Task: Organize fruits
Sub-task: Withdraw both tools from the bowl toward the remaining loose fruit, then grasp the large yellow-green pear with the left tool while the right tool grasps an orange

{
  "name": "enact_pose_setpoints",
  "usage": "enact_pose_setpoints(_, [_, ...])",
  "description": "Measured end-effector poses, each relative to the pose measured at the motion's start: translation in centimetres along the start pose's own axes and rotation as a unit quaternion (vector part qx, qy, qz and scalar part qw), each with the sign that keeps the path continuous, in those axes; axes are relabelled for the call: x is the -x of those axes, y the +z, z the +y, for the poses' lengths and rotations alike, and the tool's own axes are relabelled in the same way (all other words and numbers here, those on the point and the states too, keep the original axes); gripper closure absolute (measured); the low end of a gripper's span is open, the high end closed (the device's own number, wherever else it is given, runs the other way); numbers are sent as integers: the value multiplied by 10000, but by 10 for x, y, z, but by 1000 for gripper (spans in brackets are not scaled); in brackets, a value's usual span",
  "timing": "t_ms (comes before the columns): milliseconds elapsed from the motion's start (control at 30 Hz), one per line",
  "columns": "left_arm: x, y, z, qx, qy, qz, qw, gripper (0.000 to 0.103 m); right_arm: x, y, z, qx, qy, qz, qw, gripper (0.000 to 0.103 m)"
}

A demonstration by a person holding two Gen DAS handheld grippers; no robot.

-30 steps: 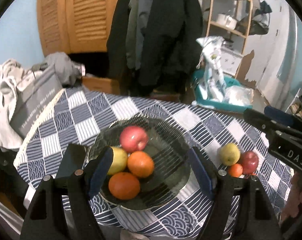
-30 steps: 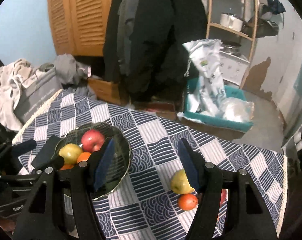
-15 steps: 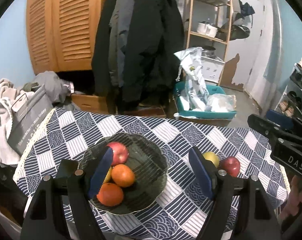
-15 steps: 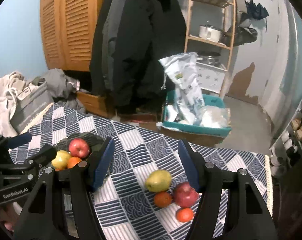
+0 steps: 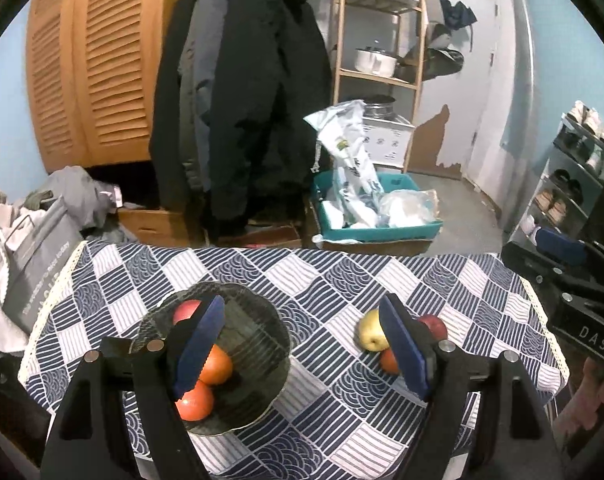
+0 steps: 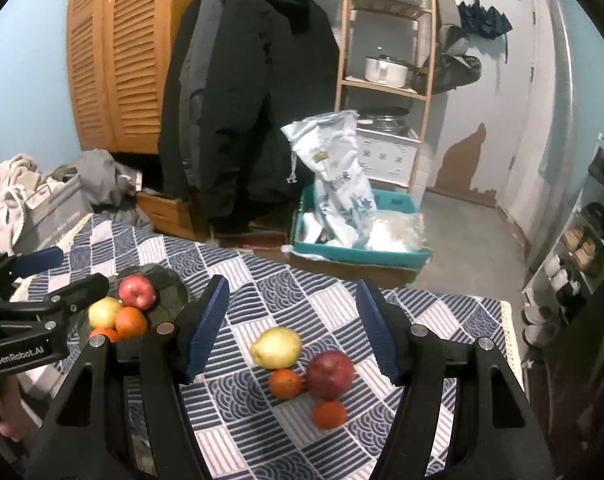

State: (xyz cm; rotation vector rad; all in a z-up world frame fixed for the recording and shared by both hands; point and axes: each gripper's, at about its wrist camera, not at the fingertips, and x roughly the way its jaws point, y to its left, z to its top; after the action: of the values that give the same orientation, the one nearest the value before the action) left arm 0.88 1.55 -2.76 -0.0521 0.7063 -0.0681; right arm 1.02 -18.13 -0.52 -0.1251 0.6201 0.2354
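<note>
We see a dark ribbed glass bowl (image 5: 258,336) holding a red apple (image 6: 137,291), yellow pear (image 6: 103,312) and two oranges (image 5: 217,365). On the checked cloth (image 6: 262,292) lie a second pear (image 6: 276,347), apple (image 6: 330,370) and two oranges (image 6: 286,383), clustered.

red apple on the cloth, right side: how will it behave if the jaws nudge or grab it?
Round red apple will probably roll if nudged. It touches an orange and sits close to another, so a push would likely scatter them. Skin looks smooth and glossy, so off-centre pads may slip; it looks firm enough to squeeze.
</note>
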Motion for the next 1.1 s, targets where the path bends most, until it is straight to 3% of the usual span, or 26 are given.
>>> enact_pose_setpoints(100, [-6, 0, -10, -67, -75, 60, 9999, 18, 2, -5, -12, -55, -108, 8, 9999, 37])
enact_pose_setpoints(633, [-66, -30, -62, -608, -305, 835, 9942, 18, -35, -57, -63, -398, -302, 751, 9959, 37])
enact_pose_setpoints(800, [-93, -48, -69, -853, -131, 1136, 9898, 18, -61, -76, -66, -403, -244, 1178, 9919, 37])
enact_pose_setpoints(1100, [-127, -64, -66, -790, -137, 1606, 9837, 18, -118, -111, -66, -403, -28, 2018, 9786, 37])
